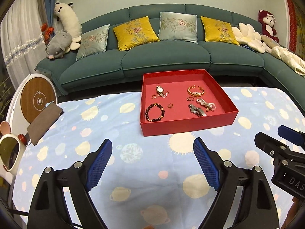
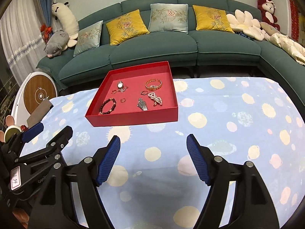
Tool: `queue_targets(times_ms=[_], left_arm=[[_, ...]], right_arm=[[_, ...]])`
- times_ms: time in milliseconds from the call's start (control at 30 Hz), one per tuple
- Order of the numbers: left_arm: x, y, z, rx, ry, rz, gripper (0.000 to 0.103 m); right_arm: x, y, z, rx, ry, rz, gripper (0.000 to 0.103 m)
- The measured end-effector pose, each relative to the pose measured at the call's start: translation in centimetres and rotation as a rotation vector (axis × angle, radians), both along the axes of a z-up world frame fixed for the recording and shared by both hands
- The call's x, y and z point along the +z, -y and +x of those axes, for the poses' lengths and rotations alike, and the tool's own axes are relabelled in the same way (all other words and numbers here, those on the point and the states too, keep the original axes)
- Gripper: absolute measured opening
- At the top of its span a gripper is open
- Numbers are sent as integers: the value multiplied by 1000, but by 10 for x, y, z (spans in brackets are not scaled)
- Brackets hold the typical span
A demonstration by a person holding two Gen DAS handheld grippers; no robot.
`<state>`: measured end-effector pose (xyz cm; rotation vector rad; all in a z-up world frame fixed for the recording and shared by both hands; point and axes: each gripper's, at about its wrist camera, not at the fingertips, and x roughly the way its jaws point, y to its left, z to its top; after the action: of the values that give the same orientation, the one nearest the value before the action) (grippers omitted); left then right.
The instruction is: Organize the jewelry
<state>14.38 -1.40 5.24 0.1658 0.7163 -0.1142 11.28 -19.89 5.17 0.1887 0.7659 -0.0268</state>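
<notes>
A shallow red tray (image 1: 183, 126) (image 2: 133, 119) stands on the table ahead of both grippers. It holds a dark bead bracelet (image 1: 154, 112) (image 2: 107, 106), a gold watch (image 1: 159, 90) (image 2: 120, 85), a gold bangle (image 1: 195, 91) (image 2: 153, 84), a pearl bracelet (image 1: 206, 104) (image 2: 155, 98), a silver watch (image 1: 197, 111) (image 2: 142, 105) and several small rings. My left gripper (image 1: 152, 145) is open and empty, near the tray's front wall. My right gripper (image 2: 153, 140) is open and empty, to the right of the left one (image 2: 47, 133).
The table wears a light blue cloth with planets (image 1: 133, 171) (image 2: 238, 124). A brown pouch (image 1: 44, 123) and a small mirror (image 1: 9, 153) lie at its left edge. A round white and wood device (image 1: 37, 100) stands left. A green sofa (image 1: 165, 57) runs behind the table.
</notes>
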Motion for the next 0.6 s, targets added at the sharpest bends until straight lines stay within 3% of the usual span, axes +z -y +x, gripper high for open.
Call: queue_targets(times_ms=[100,600], left_arm=[[-3,2,-4,-6,-2,0,84],[-13,-2,6,69,-26,-7,84]], right_arm=[[-3,-1,-2,-1,4,-15,78],[-9,-18,7,16,10,-115,78]])
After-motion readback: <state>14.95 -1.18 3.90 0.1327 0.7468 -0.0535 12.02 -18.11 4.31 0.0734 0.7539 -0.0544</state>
